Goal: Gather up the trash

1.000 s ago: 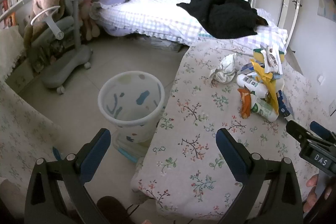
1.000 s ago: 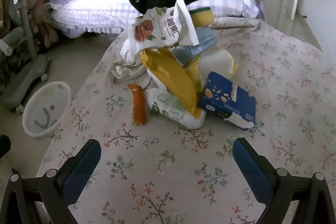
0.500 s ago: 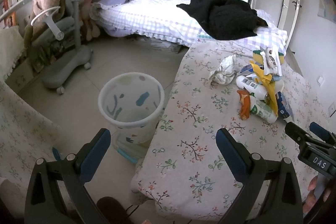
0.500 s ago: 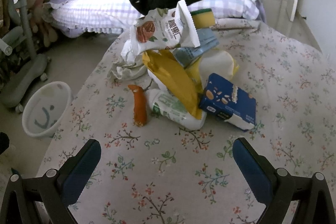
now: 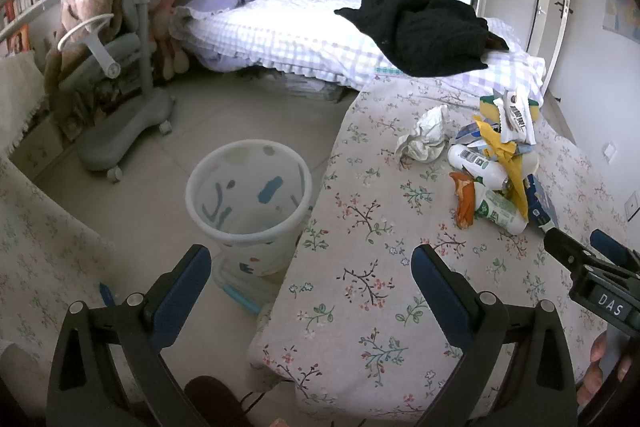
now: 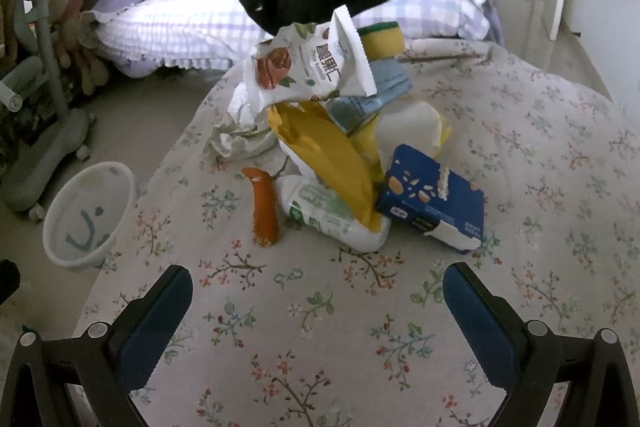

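Observation:
A pile of trash sits on the floral tablecloth (image 6: 320,327): a white snack bag (image 6: 308,67) on top, a yellow wrapper (image 6: 332,163), a blue carton (image 6: 432,199), a white bottle (image 6: 336,215), an orange wrapper (image 6: 264,207), crumpled paper (image 6: 236,135). The pile also shows in the left wrist view (image 5: 492,163). A white bin (image 5: 248,195) stands on the floor left of the table. My right gripper (image 6: 316,315) is open and empty, short of the pile. My left gripper (image 5: 312,291) is open and empty, over the table's left edge near the bin.
A bed (image 5: 288,31) with black clothing (image 5: 420,27) lies behind the table. A grey chair (image 5: 116,75) draped with a blanket stands at the left. The right gripper's body (image 5: 592,275) shows at the right edge of the left wrist view.
The right gripper has drawn slightly closer to the pile. The left view has pulled back a little. Both grippers stay open.

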Demonstrator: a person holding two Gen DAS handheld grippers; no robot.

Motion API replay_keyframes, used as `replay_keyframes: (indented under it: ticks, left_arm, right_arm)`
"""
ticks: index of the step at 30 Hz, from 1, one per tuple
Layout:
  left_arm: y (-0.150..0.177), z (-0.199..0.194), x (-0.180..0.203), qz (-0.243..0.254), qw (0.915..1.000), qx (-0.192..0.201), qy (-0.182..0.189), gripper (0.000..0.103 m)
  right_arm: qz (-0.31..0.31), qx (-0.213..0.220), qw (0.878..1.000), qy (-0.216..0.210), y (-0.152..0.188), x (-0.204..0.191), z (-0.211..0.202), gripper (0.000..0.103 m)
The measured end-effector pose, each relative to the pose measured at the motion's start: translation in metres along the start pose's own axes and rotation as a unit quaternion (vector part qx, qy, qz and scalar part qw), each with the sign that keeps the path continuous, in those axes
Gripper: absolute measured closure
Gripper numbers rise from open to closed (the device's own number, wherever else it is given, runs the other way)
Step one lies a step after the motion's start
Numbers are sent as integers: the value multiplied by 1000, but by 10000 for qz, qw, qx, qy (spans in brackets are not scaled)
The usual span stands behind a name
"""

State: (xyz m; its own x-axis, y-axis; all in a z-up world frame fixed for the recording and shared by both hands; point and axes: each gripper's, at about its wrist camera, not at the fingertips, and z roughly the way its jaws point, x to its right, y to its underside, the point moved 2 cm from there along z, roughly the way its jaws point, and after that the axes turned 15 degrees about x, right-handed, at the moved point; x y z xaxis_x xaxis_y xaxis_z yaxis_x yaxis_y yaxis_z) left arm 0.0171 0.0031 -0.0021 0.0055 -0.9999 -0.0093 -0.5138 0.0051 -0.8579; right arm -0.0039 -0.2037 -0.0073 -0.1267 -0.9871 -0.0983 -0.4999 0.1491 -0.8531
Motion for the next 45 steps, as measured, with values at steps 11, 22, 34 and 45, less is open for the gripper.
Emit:
replay_keyframes:
  ticks: [11, 22, 34, 45]
  left_arm:
    - [0, 1, -1, -12, 10000, 10, 7, 2]
    - [0, 0, -2, -2, 10000, 5, -3, 2]
    - [-3, -2, -5, -17, 10000, 22, 88, 2]
    - [-28, 22, 9, 98, 9936, -615, 946, 2]
  right_arm:
    - [-29, -41, 10000, -13, 3, -3, 0, 0]
    - [-40, -27, 10000, -16, 2, -4, -1, 0]
    - [-85, -6, 10000, 12, -2, -3, -2, 0]
    - [-402, -187, 9988, 209, -49, 19, 3, 0]
